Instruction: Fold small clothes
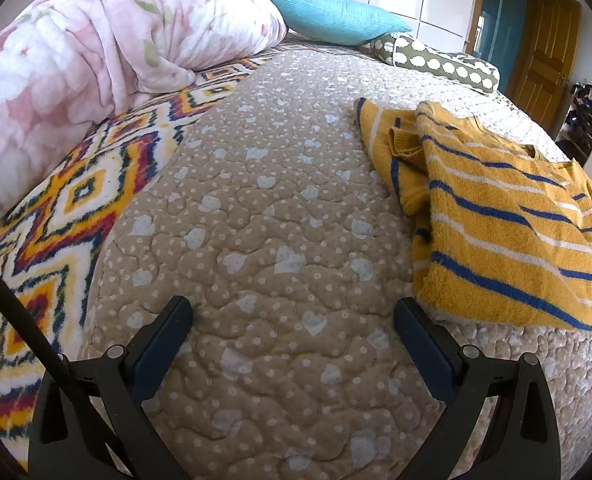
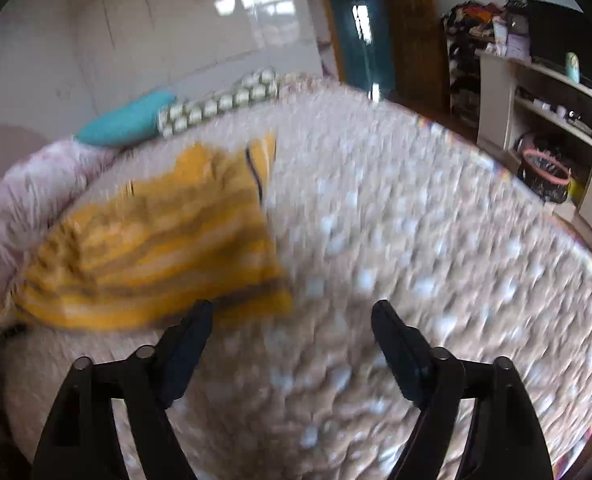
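Mustard knit: the sweater (image 1: 507,224), yellow with blue and white stripes, lies roughly folded on the bed's quilt (image 1: 264,216), ahead and right of the left tool (image 1: 294,312).
Left tool: jaws spread wide, holding nothing, low over bare quilt; its right finger tip sits just beside the sweater's near hem.
Left-view surroundings: a zigzag blanket (image 1: 68,208) runs along the quilt's left edge, with a pink floral duvet (image 1: 76,52) bunched on it; a teal pillow (image 1: 335,16) and a spotted cushion (image 1: 439,60) lie at the far end; a wooden door (image 1: 543,56) stands beyond.
Right view: heavily blurred.
Right tool (image 2: 292,314): jaws spread, empty, above the quilt (image 2: 435,240).
Sweater here (image 2: 156,248): ahead-left, its near corner just by the left finger; whether they touch I cannot tell.
Right-view surroundings: teal pillow (image 2: 128,120), spotted cushion (image 2: 224,100), white shelf unit (image 2: 535,100) off the bed's right side.
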